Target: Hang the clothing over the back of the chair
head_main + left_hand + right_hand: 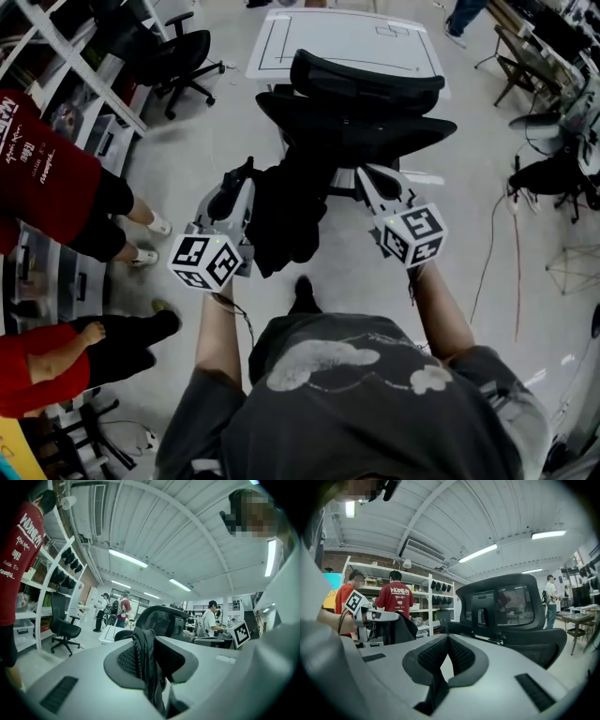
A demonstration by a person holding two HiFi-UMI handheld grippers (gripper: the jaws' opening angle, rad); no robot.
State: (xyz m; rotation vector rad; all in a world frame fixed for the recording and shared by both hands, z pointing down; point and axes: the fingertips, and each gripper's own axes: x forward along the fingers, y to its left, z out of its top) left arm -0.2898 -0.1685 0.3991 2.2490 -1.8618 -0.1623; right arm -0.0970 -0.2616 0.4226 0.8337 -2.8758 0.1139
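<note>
Your left tongs (148, 644) are clenched on a bunched fold of the dark clothing (286, 220). The fabric stands up between the pads, and the rest hangs in a loose heap between your two hands. Your right tongs (446, 641) are pressed together on nothing, so the whole garment rides on one narrow pinch.

That is the first risk: a snag or a quick swing could pull the fold free and drop the clothing on the floor (225, 122).

The second is its shape. Held at one point, it hangs like a rope rather than a sheet. Laid over the chair (356, 127) this way, it would likely sit lopsided and slide off one side. A second hold with the right tongs before you lift would spread it.

The chair stands just ahead with its rear toward you, and the right tongs are already near it. A bump there could turn or push the chair off line. Its headrest (366, 80) also rises above the back, and trailing fabric could catch there instead of draping over the back.
</note>
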